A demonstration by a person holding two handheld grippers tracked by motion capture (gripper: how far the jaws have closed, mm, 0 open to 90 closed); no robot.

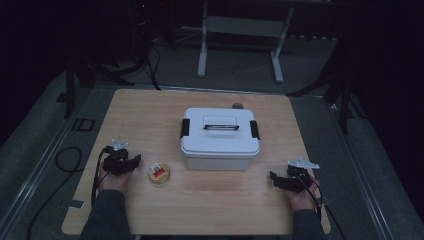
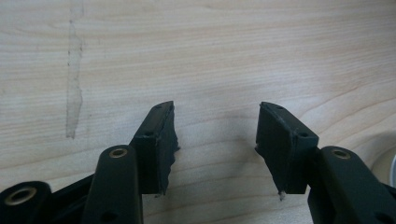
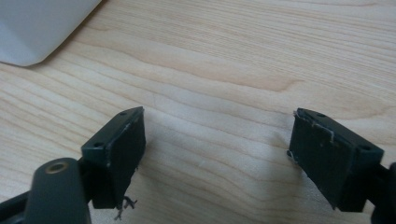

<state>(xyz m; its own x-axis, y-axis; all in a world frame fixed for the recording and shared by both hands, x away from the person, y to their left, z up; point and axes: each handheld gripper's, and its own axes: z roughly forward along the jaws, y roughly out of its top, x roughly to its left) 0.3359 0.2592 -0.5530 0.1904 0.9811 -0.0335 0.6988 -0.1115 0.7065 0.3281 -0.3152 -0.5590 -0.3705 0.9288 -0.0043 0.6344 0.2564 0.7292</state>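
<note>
My left tool (image 1: 131, 162) rests on the wooden table (image 1: 150, 115) with its jaws apart on nothing, just left of a small round tin (image 1: 159, 173), while my right tool (image 1: 278, 180), jaws also apart and empty, lies near the front right corner of the white lidded box (image 1: 219, 138) at the table's middle.

Your left gripper (image 1: 131, 162) sits low at the near left, held in your left hand (image 1: 112, 179), jaws apart with nothing between them. Your right gripper (image 1: 274, 178) sits low at the near right in your right hand (image 1: 301, 196), jaws wide, likewise empty. Both forearms enter from the bottom edge.
</note>
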